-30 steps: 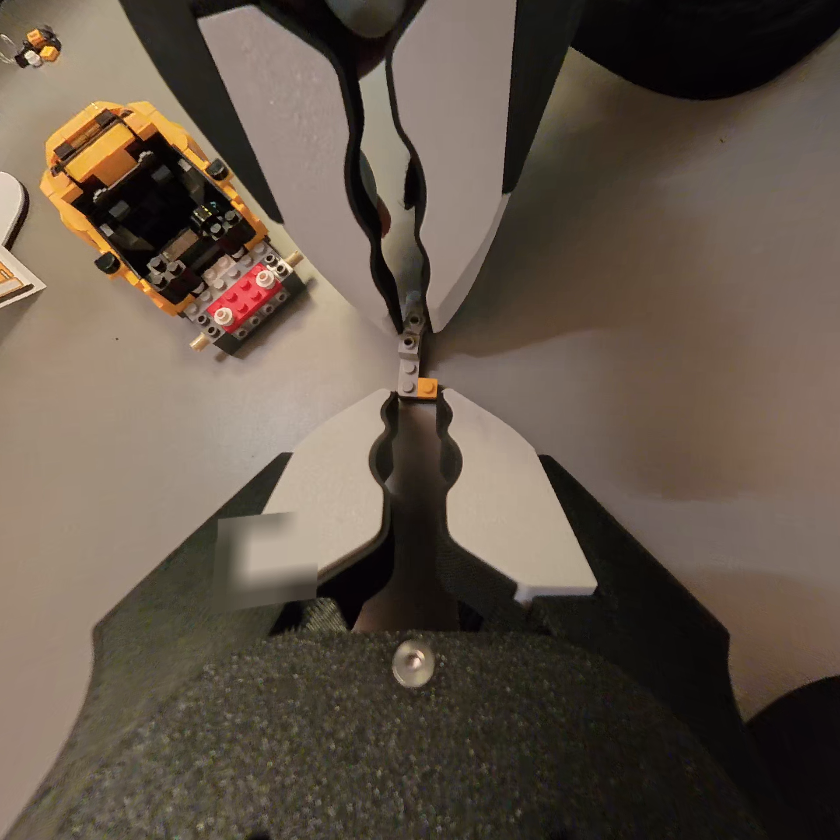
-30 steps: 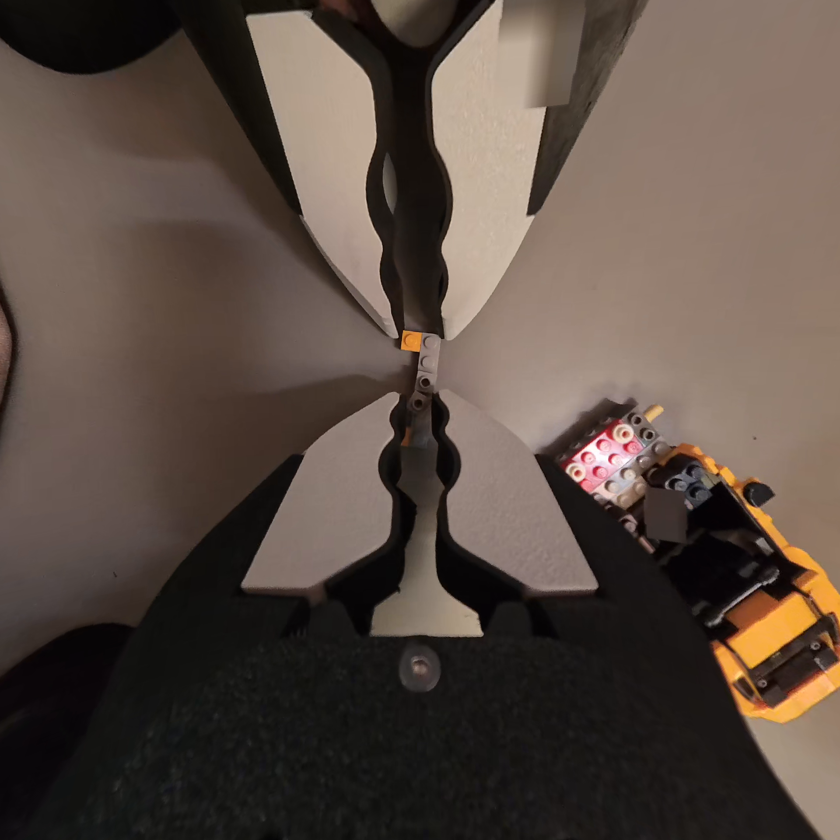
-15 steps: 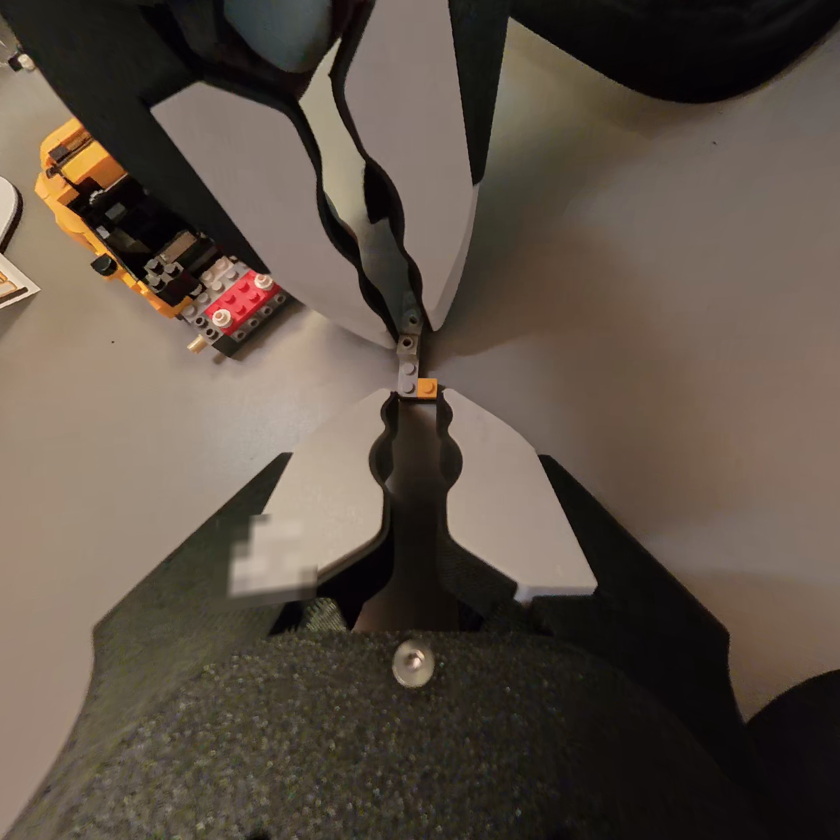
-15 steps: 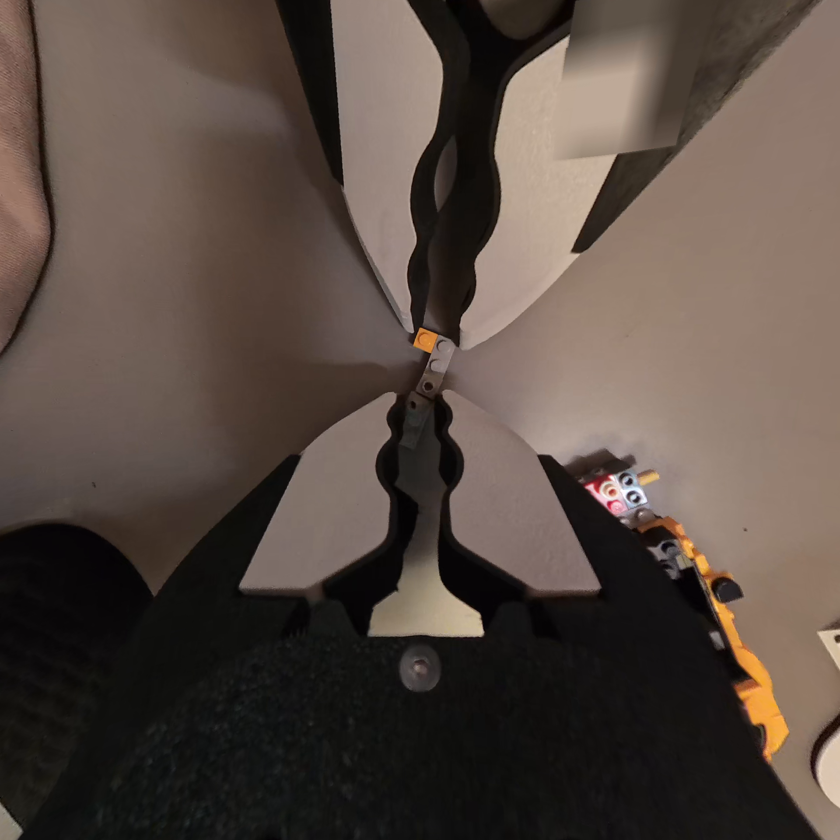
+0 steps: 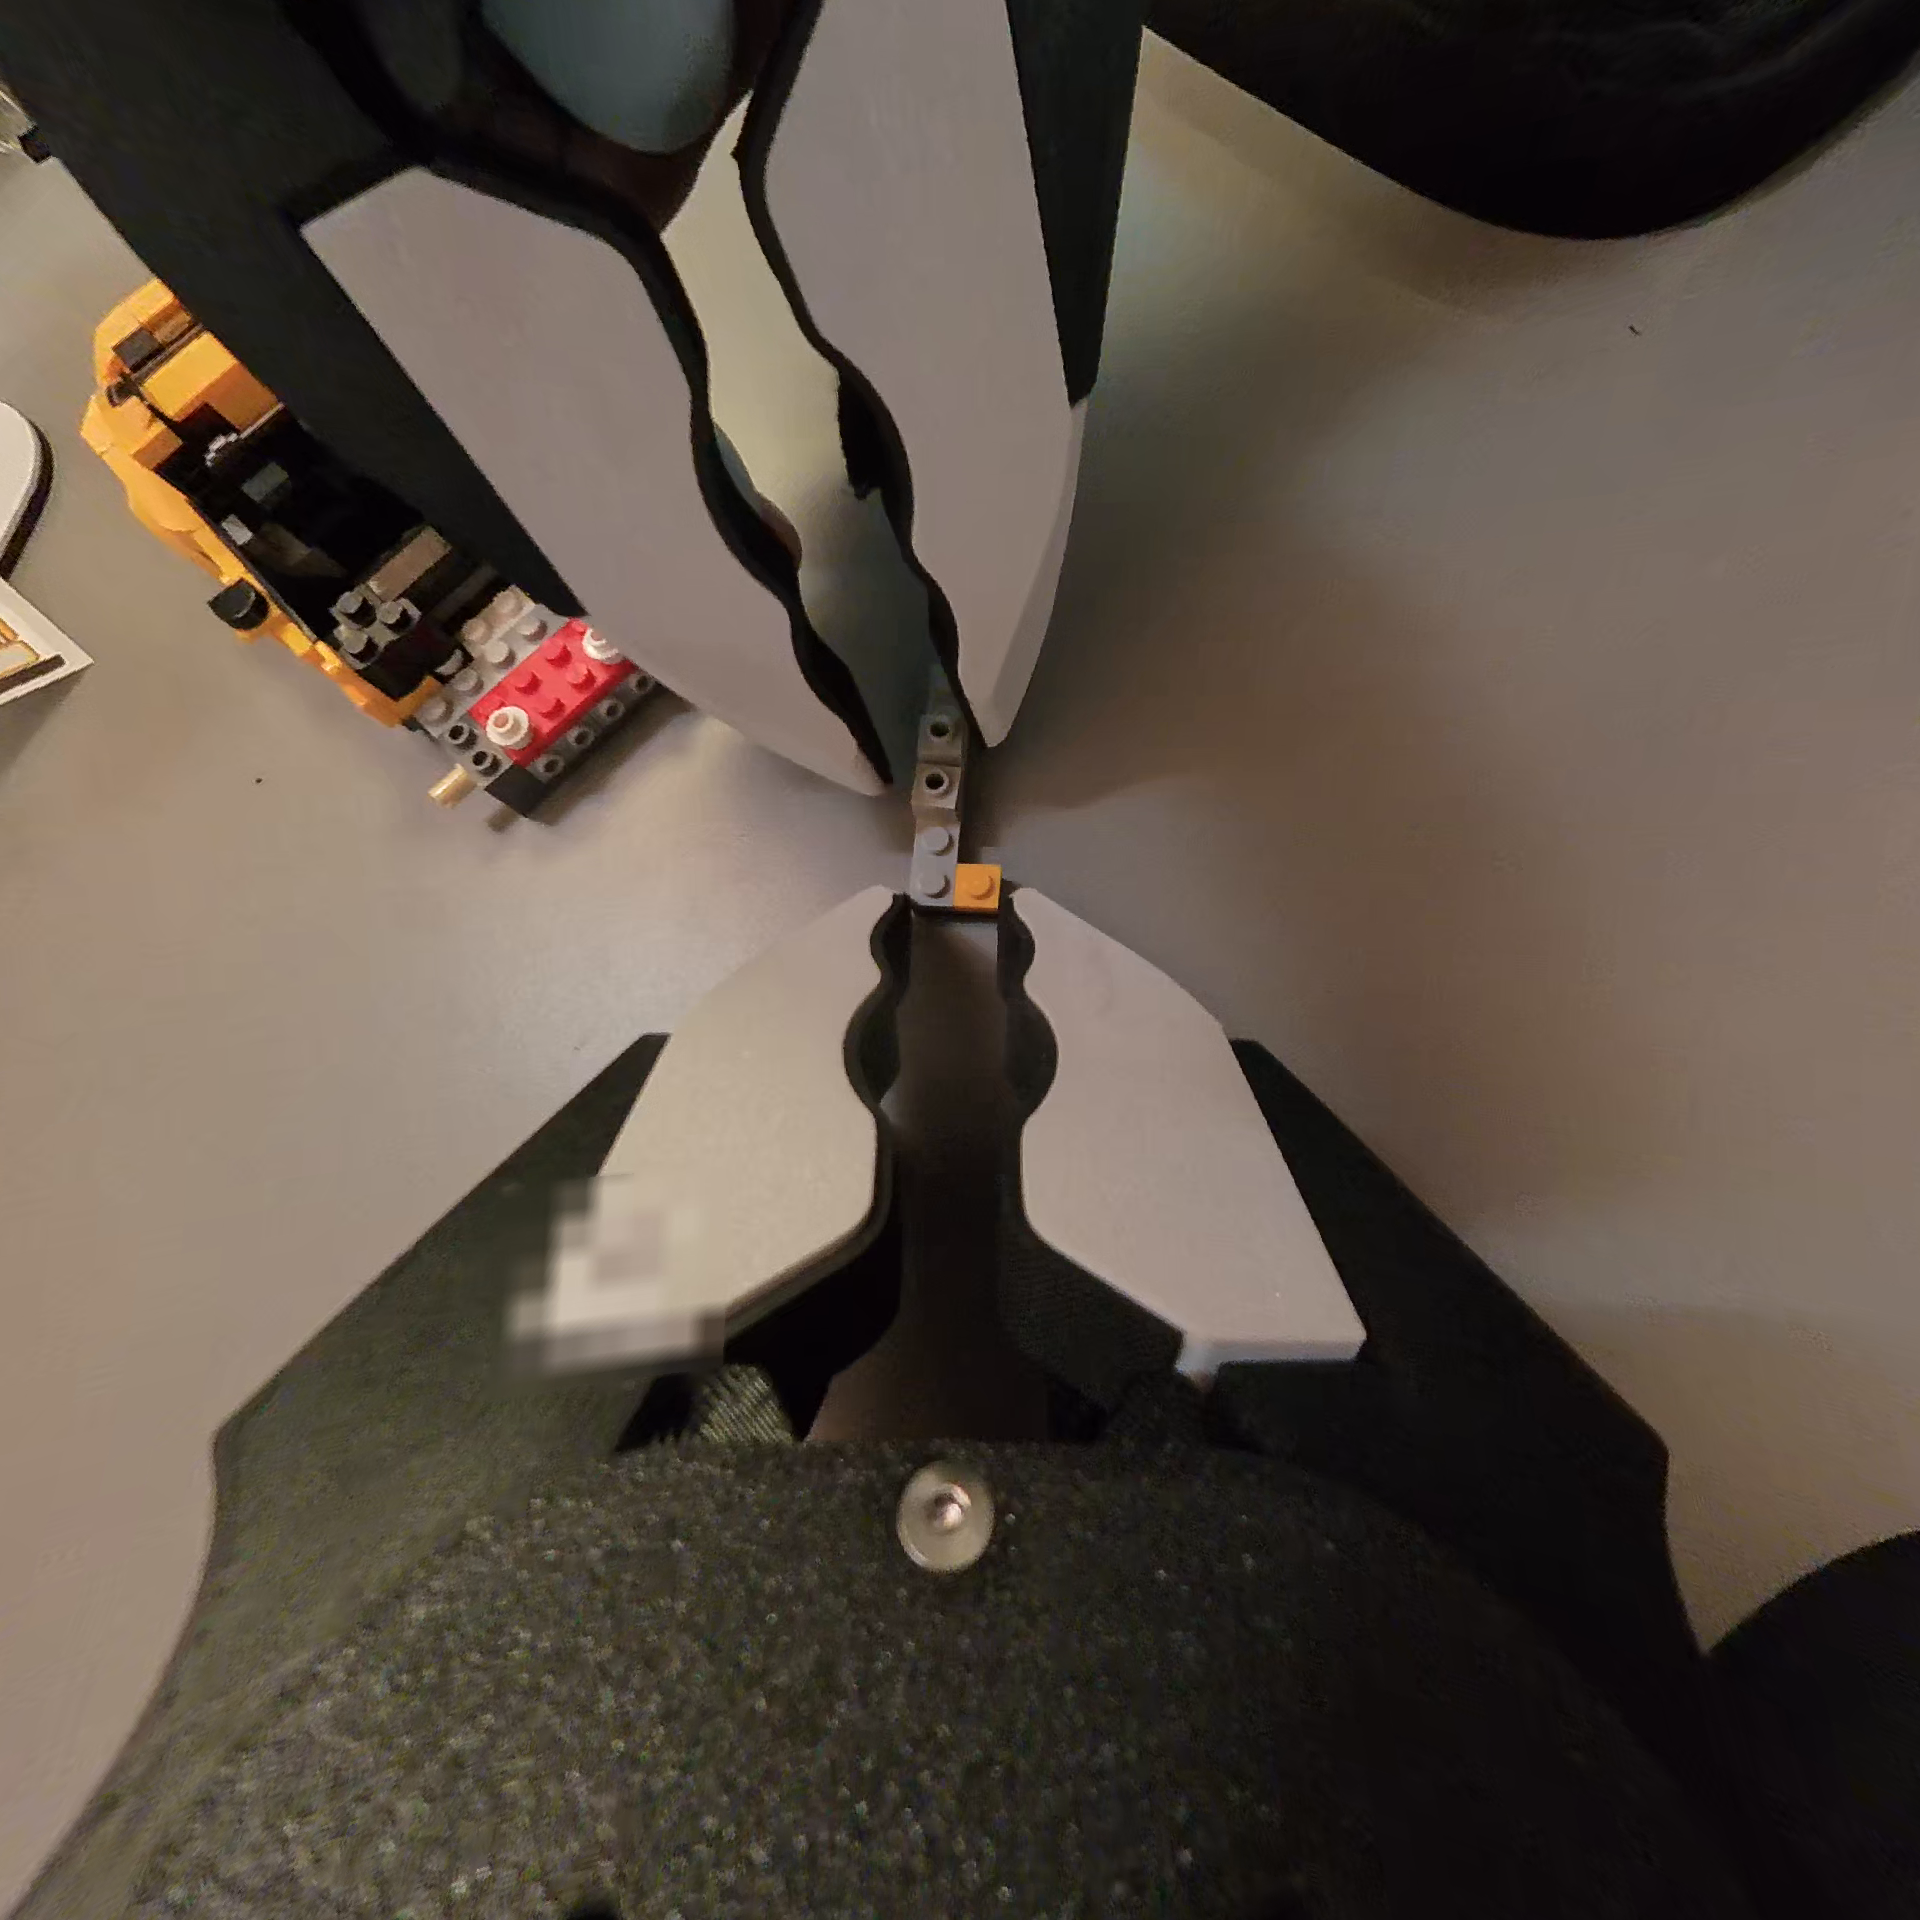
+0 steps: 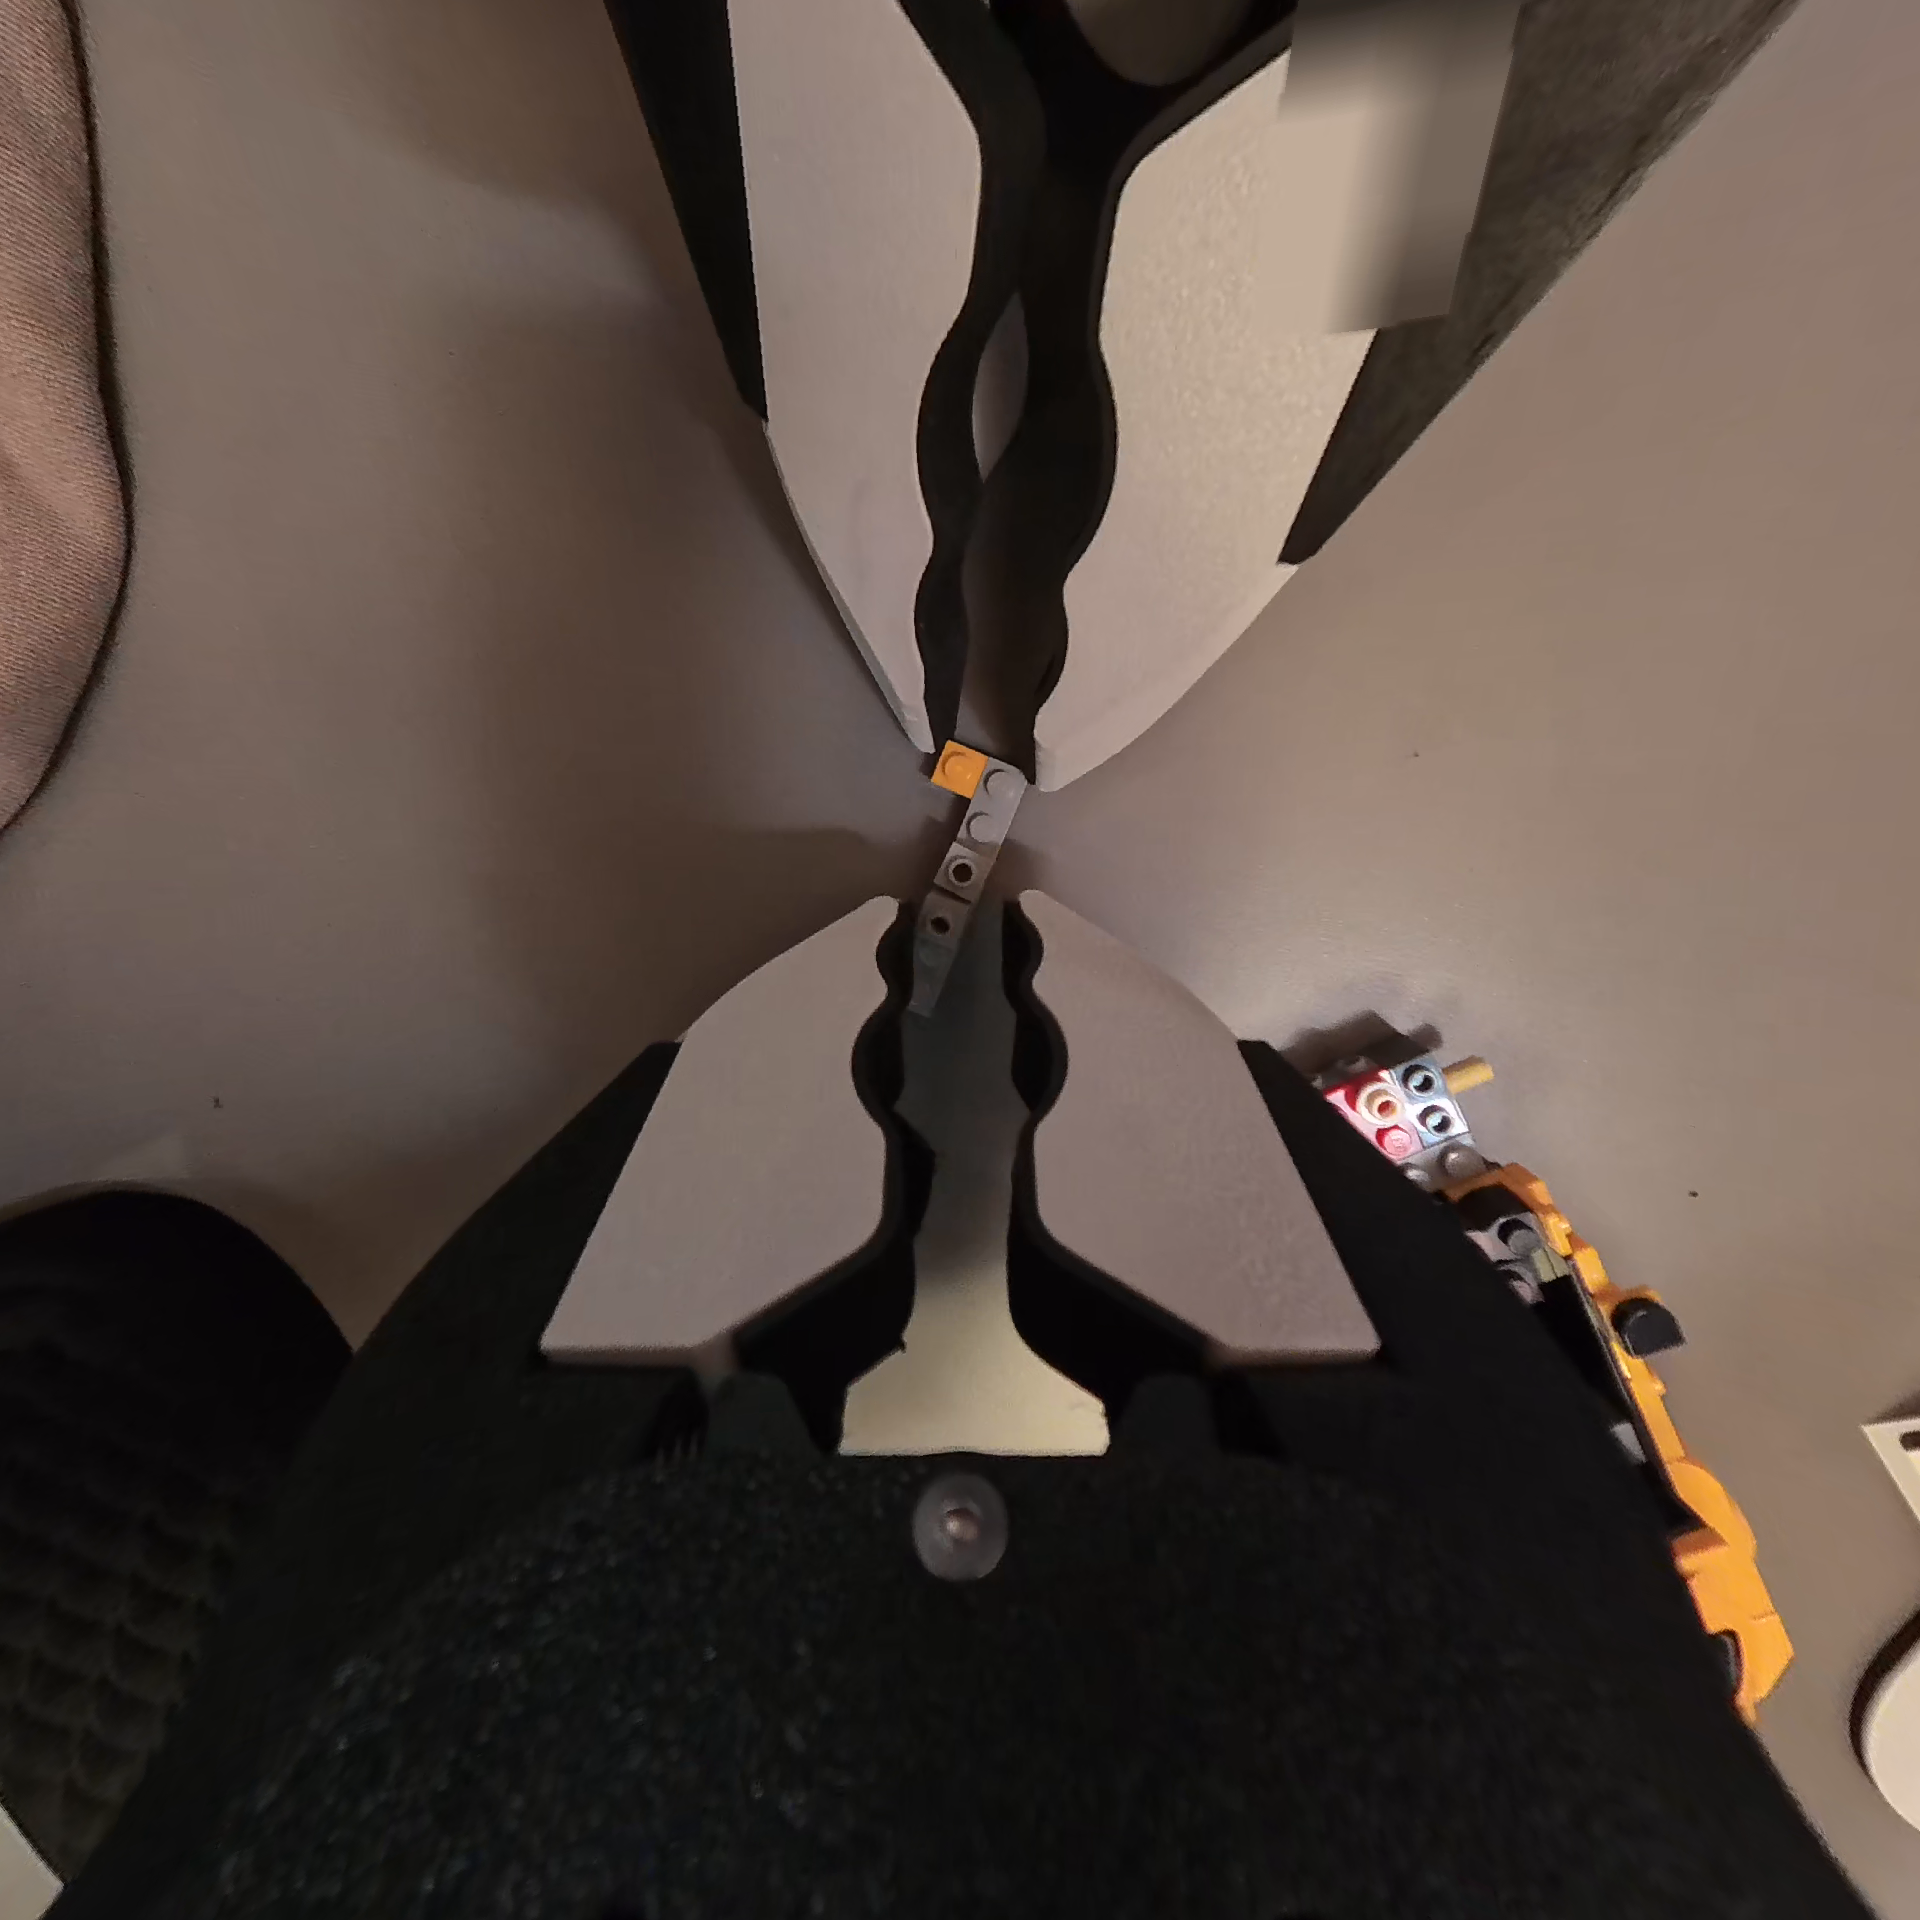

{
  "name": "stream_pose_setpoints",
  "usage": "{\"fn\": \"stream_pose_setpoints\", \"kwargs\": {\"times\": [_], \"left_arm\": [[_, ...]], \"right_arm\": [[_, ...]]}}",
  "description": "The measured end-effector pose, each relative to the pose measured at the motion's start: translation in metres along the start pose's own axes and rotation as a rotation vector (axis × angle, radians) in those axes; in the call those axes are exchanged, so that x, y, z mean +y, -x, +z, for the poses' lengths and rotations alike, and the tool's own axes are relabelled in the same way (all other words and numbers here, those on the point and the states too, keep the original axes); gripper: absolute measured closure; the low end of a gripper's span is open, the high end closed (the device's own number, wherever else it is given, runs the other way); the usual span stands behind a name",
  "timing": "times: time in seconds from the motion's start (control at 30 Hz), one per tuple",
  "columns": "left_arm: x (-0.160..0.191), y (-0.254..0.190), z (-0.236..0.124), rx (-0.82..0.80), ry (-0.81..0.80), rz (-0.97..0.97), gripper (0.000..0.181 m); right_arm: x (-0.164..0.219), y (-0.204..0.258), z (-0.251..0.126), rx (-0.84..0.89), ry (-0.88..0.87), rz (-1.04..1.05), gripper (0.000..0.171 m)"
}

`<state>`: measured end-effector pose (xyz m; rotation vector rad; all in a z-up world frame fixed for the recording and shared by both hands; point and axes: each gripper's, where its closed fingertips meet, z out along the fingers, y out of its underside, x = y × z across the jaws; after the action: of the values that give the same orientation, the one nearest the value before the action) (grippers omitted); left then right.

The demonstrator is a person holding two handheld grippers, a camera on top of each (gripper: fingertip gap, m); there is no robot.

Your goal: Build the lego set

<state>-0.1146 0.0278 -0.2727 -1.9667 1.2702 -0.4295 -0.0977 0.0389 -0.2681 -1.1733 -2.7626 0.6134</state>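
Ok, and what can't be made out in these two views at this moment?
- Left wrist view: most of the orange car is hidden behind the right gripper.
- Right wrist view: the car is hidden in part behind the right gripper's body.
- Both views: how the grey plate strip joins, and whether the right gripper's fingers really pinch it.
- Left gripper: grip depth on the orange piece.

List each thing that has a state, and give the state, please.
left gripper: shut on the grey and orange piece.
right gripper: shut on the same piece's other end.
grey and orange piece: held in the air between both grippers.
orange car: partly built, lying on the table.
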Motion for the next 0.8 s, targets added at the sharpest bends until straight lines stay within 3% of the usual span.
{"fn": "stream_pose_setpoints", "kwargs": {"times": [0.8], "left_arm": [[0.0000,0.0001,0.0002,-0.007,0.003,0.002,0.166]], "right_arm": [[0.0024,0.0014,-0.0024,0.039,0.071,0.185,0.164]]}}
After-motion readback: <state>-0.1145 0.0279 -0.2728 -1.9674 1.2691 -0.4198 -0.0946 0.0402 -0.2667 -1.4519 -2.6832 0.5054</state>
